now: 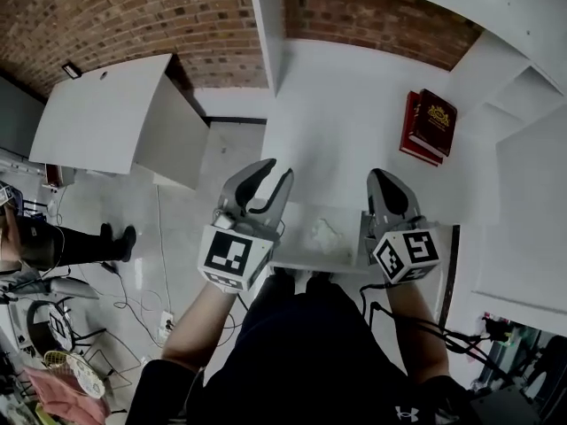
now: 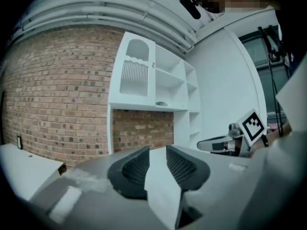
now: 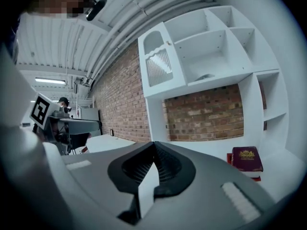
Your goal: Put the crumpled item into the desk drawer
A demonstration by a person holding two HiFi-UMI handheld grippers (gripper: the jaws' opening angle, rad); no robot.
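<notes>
The crumpled white item (image 1: 326, 235) lies on a shallow white ledge (image 1: 297, 251) at the near edge of the flat white desk (image 1: 354, 104). Whether that ledge is the pulled-out drawer cannot be told from above. The item sits between your two grippers and below both, touching neither.

Your left gripper (image 1: 280, 170) is just left of it. In the left gripper view its jaws (image 2: 158, 150) stand spread, with only bare white desk showing through the gap. Your right gripper (image 1: 379, 175) is just right of it. In the right gripper view its jaw tips (image 3: 154, 143) are pressed together and pinch nothing. Both grippers point across the desk towards the red brick wall (image 1: 372, 16), not down at the item.

Ahead of you the desk top is bare as far as the stack of dark red books (image 1: 430, 124), well to the right near the white shelf unit (image 1: 523, 149). On your left the desk ends at an upright white panel (image 1: 268, 34). Beyond it are a pale floor strewn with cables (image 1: 133, 299) and a separate white table (image 1: 106, 113). A person's legs in dark boots (image 1: 80, 242) stand at the far left.
</notes>
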